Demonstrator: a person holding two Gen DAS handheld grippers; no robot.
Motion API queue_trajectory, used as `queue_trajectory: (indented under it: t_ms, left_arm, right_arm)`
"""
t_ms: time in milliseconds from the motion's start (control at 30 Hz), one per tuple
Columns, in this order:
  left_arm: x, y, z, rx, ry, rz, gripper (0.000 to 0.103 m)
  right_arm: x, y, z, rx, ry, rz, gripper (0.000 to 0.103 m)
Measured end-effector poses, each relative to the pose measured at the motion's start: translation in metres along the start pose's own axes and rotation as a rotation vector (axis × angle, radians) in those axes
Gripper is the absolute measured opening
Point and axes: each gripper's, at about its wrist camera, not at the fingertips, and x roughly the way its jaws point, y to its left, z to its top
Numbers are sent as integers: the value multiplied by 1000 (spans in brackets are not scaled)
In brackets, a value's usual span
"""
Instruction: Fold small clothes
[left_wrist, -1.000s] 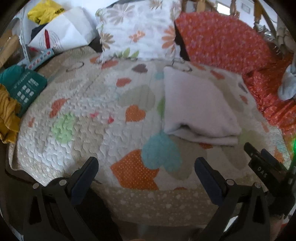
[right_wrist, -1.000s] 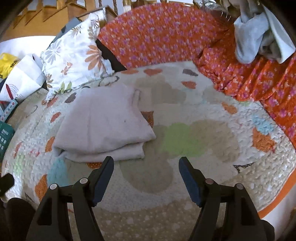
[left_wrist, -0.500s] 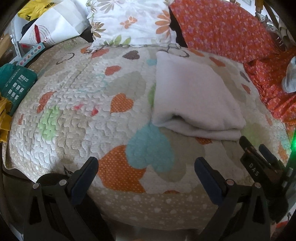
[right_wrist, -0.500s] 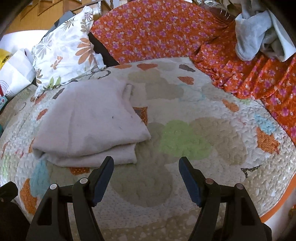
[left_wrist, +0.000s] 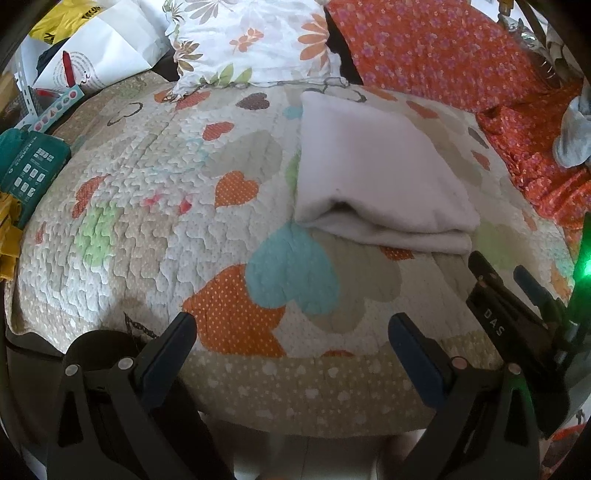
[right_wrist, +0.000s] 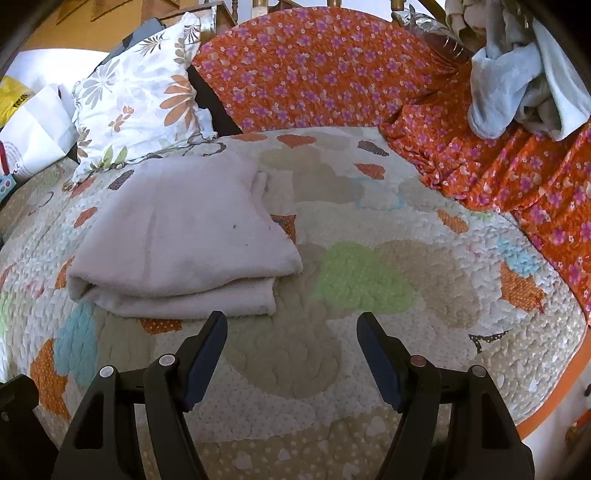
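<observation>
A pale pinkish-white garment (left_wrist: 376, 173) lies folded in layers on the heart-patterned quilt (left_wrist: 155, 206). It also shows in the right wrist view (right_wrist: 184, 236), left of centre. My left gripper (left_wrist: 291, 328) is open and empty above the quilt's near edge, short of the garment. My right gripper (right_wrist: 291, 328) is open and empty, its left fingertip (right_wrist: 216, 328) just short of the garment's near folded edge. The right gripper also shows at the right edge of the left wrist view (left_wrist: 513, 295).
A floral pillow (right_wrist: 140, 107) and an orange flowered blanket (right_wrist: 332, 70) lie behind the quilt. A pile of light blue-grey clothes (right_wrist: 517, 81) sits at the far right. White bags (left_wrist: 99, 51), a teal box (left_wrist: 29, 166) and yellow cloth (left_wrist: 7, 225) lie at the left.
Both grippers have moved forward toward the folded garment, which now looks larger and nearer. Both stay open. The garment has not moved.
</observation>
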Motion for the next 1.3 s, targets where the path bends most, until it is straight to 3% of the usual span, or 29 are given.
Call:
queue_trajectory:
  t_ms: [900, 1300]
  left_arm:
    - [-23, -15, -16, 63, -46, 58, 103]
    - [2, -5, -12, 23, 28, 34, 103]
  right_arm:
    - [-19, -5, -5, 26, -22, 33, 78]
    - [-6, 5, -7, 7, 14, 39, 80]
